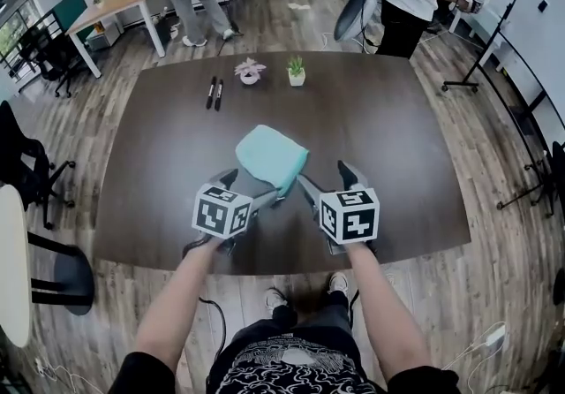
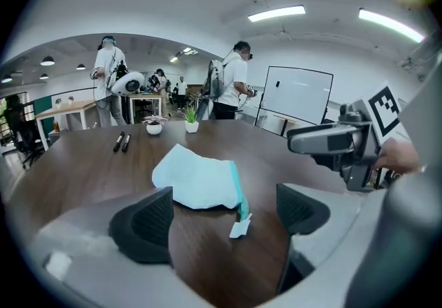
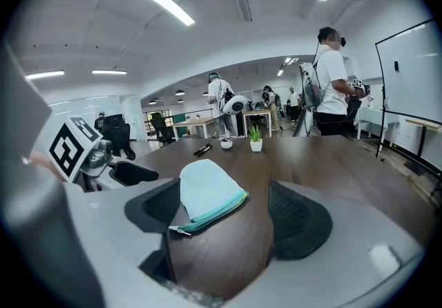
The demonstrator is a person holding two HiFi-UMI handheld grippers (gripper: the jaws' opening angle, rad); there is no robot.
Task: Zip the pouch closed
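Note:
A light teal pouch (image 1: 271, 158) lies flat on the dark brown table (image 1: 397, 145), its zipper edge toward me. In the right gripper view the zipper (image 3: 210, 215) runs along the pouch's (image 3: 206, 189) near edge, with the pull (image 3: 178, 231) at its left end. In the left gripper view a white tag (image 2: 239, 228) hangs off the pouch's (image 2: 197, 179) near right corner. My left gripper (image 1: 252, 187) is open just left of that near corner. My right gripper (image 1: 325, 178) is open just right of it. Neither touches the pouch.
Two black markers (image 1: 214, 92) and two small potted plants (image 1: 250, 71) (image 1: 297, 71) sit at the table's far side. People stand beyond the table. Office chairs (image 1: 26, 171) are at the left, a whiteboard (image 1: 543, 21) at the right. The table's near edge (image 1: 282, 267) runs under my hands.

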